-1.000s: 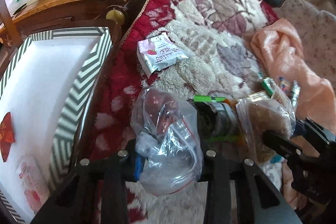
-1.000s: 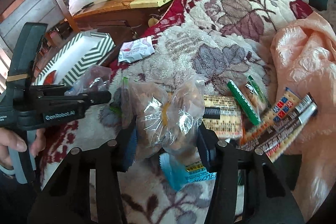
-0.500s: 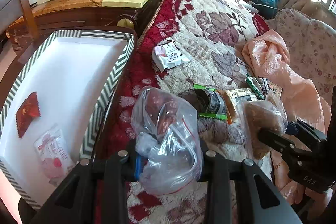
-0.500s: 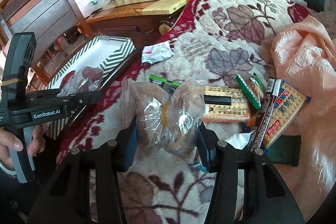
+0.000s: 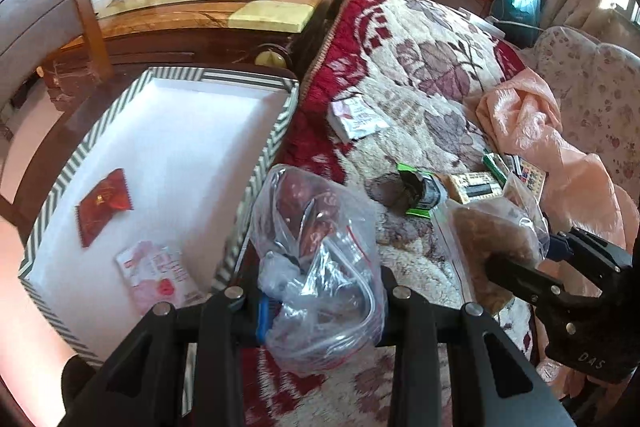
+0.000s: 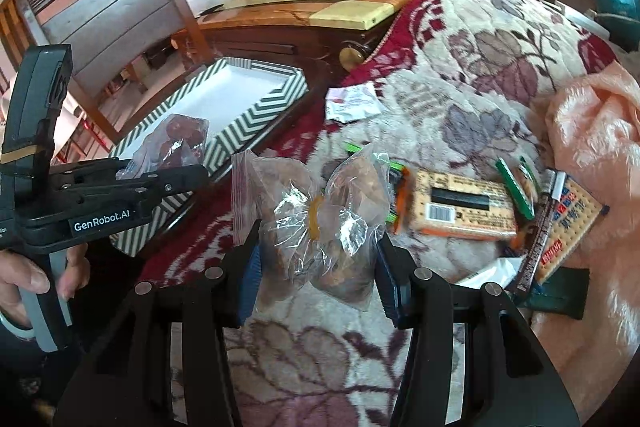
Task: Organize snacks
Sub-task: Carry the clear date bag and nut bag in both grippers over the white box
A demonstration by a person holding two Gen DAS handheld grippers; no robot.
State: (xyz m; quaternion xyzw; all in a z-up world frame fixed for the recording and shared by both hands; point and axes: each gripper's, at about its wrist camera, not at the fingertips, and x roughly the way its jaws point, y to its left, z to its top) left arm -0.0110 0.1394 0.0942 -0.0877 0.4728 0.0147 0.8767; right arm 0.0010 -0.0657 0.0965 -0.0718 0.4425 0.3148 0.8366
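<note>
My left gripper (image 5: 320,301) is shut on a clear zip bag of red dates (image 5: 316,239), held above the blanket beside the striped box (image 5: 256,183). The box is white inside and holds a red packet (image 5: 104,205) and a pink packet (image 5: 158,273). My right gripper (image 6: 318,263) is shut on a clear bag of brown snacks (image 6: 320,215), lifted over the blanket. The left gripper also shows in the right wrist view (image 6: 176,179), with the date bag (image 6: 176,139) over the box (image 6: 256,119).
On the floral blanket (image 6: 500,67) lie a white packet (image 6: 352,103), an orange cracker pack (image 6: 464,205), green sticks (image 6: 516,187), a biscuit pack (image 6: 568,223) and a dark wrapper (image 5: 420,191). A peach plastic bag (image 6: 592,131) lies right. A wooden table (image 5: 208,7) stands behind.
Both grippers have risen with their bags. The left one has moved left toward the box, so more of the box interior shows. The snacks on the blanket lie farther below.
</note>
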